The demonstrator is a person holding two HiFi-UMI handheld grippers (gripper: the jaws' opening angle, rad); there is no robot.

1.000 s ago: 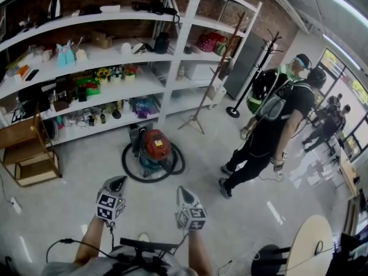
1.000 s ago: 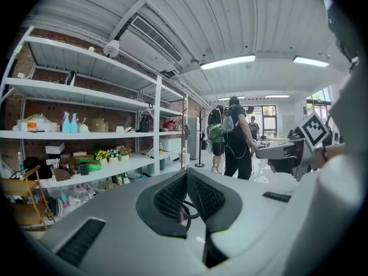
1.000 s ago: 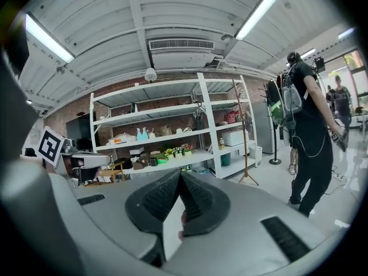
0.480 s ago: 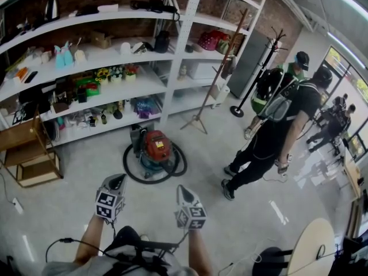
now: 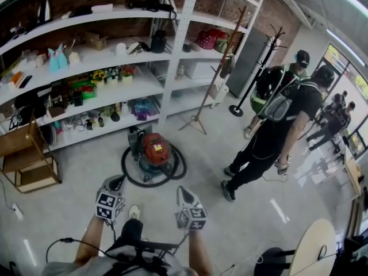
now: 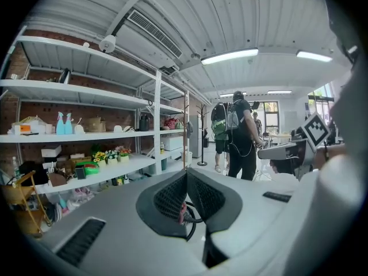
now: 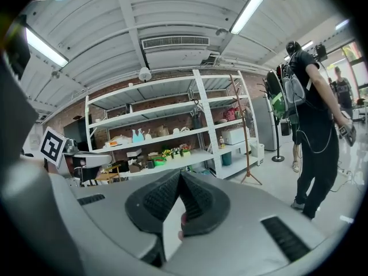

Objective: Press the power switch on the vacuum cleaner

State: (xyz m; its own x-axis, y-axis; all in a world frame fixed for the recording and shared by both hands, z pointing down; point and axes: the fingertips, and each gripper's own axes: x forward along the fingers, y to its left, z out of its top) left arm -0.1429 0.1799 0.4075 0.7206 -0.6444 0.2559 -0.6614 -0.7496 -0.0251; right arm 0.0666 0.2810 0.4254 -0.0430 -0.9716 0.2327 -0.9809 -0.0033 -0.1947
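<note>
The vacuum cleaner (image 5: 155,150) stands on the floor in front of the shelves. It has a red lid and a teal drum, with a black hose (image 5: 131,176) coiled around it. Its switch is too small to make out. My left gripper (image 5: 117,181) and right gripper (image 5: 181,191) are held side by side in the air, short of the vacuum cleaner and pointing toward it. In the left gripper view the left gripper (image 6: 186,173) has its tips together and holds nothing. The right gripper (image 7: 179,175) shows the same in its own view. A sliver of red and black hose (image 6: 184,213) shows below the left jaws.
White shelving (image 5: 167,62) full of small items lines the far wall. A wooden rack (image 5: 29,160) stands at the left, with a wooden tripod (image 5: 201,105) and a coat stand (image 5: 253,68) further right. Two people with backpacks (image 5: 270,125) stand at the right. A round table (image 5: 313,246) is at the bottom right.
My view has moved slightly closer to the vacuum cleaner, and my shoe now shows between the grippers. The grippers keep their pose. The people at the right have shifted a little.
</note>
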